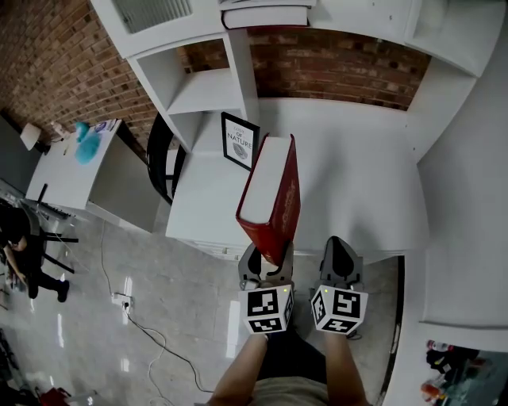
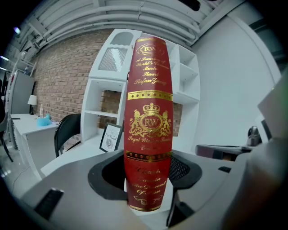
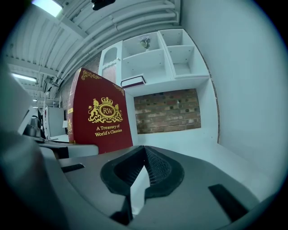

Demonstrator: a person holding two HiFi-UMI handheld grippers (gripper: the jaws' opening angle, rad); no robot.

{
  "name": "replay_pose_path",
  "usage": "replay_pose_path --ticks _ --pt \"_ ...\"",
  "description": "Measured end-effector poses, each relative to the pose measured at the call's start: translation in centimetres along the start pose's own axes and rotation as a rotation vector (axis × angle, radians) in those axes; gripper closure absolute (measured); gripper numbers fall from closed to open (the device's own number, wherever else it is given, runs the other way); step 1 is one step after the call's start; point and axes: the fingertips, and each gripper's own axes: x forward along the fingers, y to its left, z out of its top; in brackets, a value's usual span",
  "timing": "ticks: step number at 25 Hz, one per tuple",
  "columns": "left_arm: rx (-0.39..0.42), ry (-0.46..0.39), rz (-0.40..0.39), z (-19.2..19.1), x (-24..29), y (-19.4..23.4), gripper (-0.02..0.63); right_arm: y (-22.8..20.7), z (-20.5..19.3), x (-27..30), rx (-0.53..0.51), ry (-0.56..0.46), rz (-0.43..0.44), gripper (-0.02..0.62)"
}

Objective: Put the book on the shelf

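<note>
One red book, clamped upright in the left gripper, needs a steady lift to the shelf; right gripper closed, empty.

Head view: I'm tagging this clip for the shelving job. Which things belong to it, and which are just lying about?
In the job: red book, clamped in the left tool; white shelf unit; right tool, shut and empty.
Lying about: framed sign; second book lying on a shelf; black chair; side desk.
</note>
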Motion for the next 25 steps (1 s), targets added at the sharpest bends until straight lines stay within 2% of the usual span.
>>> replay_pose_path --ticks 14,25 --pt "0.020 0.008 -0.061 2.1 6.9 0.9 0.360 -0.6 1.7 6.8 -0.010 0.002 -0.040 0.580" --pt "0.029 0.025 -0.074 2.2 9.6 1.2 0.360 -1.0 1.5 9.2 -0.007 0.020 -0.044 0.580"
